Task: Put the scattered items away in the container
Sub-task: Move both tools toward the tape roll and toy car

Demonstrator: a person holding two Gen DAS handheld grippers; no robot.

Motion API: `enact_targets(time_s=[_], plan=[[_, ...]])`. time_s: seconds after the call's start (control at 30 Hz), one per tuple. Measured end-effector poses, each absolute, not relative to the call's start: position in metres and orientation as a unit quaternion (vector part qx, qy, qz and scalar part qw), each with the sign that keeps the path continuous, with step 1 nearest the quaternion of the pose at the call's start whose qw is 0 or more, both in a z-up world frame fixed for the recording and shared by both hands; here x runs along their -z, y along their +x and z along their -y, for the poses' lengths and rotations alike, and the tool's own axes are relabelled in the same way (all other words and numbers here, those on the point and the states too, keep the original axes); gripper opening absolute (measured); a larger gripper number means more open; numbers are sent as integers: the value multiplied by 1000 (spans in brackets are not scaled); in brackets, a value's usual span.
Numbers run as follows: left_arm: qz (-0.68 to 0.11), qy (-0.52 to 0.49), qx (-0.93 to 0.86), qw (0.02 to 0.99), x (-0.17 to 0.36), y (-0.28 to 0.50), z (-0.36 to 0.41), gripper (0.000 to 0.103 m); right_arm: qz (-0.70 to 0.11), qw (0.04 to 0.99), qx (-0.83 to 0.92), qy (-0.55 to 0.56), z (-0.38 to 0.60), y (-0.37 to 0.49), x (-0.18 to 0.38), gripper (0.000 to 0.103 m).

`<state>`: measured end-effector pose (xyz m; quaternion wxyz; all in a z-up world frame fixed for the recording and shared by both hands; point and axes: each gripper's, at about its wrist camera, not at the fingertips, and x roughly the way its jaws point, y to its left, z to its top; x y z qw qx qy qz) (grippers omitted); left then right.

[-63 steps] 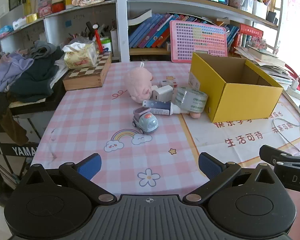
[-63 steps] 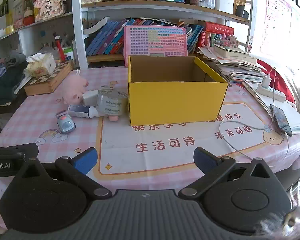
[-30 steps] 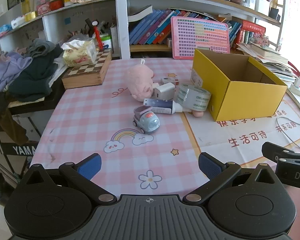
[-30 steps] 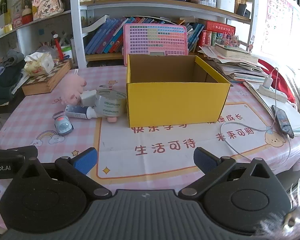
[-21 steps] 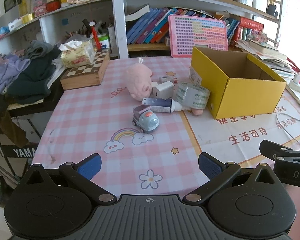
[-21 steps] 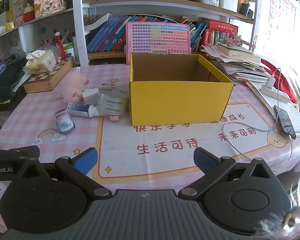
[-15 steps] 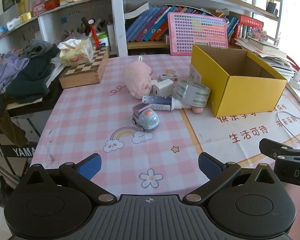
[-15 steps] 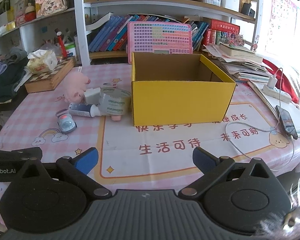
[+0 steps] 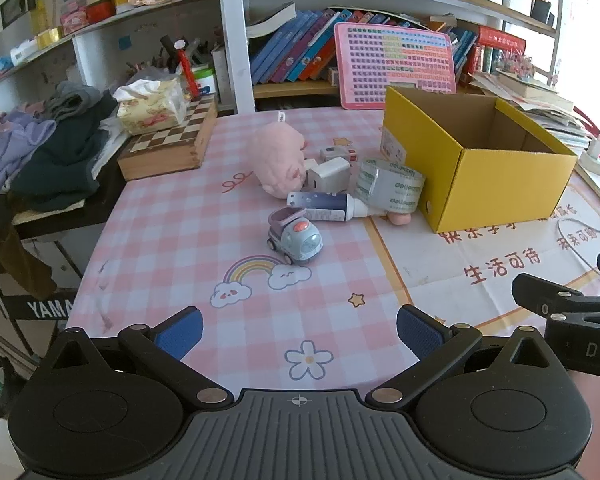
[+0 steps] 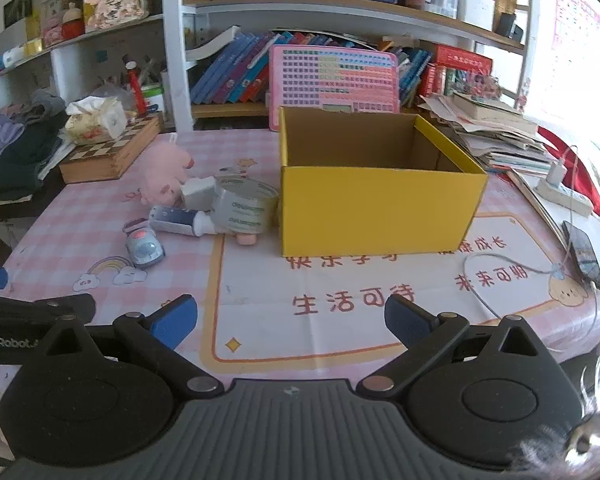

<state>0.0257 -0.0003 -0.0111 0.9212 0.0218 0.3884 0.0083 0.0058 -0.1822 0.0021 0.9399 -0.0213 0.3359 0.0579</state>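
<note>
An open yellow cardboard box (image 9: 496, 184) (image 10: 380, 208) stands on the table, empty as far as I see. Left of it lie a pink plush pig (image 9: 276, 160) (image 10: 164, 174), a white charger block (image 9: 328, 174) (image 10: 198, 192), a roll of clear tape (image 9: 390, 188) (image 10: 246, 208), a purple-and-white tube (image 9: 324, 212) (image 10: 180, 220) and a small toy truck (image 9: 296, 236) (image 10: 144, 246). My left gripper (image 9: 298, 330) is open and empty, near the table's front edge, short of the truck. My right gripper (image 10: 290, 320) is open and empty, in front of the box.
A wooden chess box (image 9: 168, 146) with a tissue pack sits at the back left. Clothes (image 9: 48, 148) pile on a stand left of the table. Books and papers (image 10: 496, 136), a power strip and a phone (image 10: 584, 252) with its cable lie to the right. Shelves stand behind.
Both grippers have drifted slightly forward toward the table items. Nothing on the table has moved, and both stay open.
</note>
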Motion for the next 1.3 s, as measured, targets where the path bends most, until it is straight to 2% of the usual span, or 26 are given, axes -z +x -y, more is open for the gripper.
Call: enact_targets(time_s=[0.77,0.9,1.03,1.1,1.17,1.3], plan=[[-364,-3,-5,931,8,19,-35,103,-327,941,-83,-36,154,6,-6,103],[-354,48,-3,934,7,18,-33,103,-326,939,-99,-39,144,5,-7,100],[-349,54,7,936,10,19,-39,103,-320,938,-123,-45,133,9,-8,82],[-352,36,18,935,11,22,-44,103,-315,938,-132,-50,128,12,-9,70],[-351,15,25,936,12,22,-48,102,-316,937,-141,-50,125,14,-9,55],[-349,-3,32,936,16,24,-52,98,-324,935,-136,-46,121,17,-7,52]])
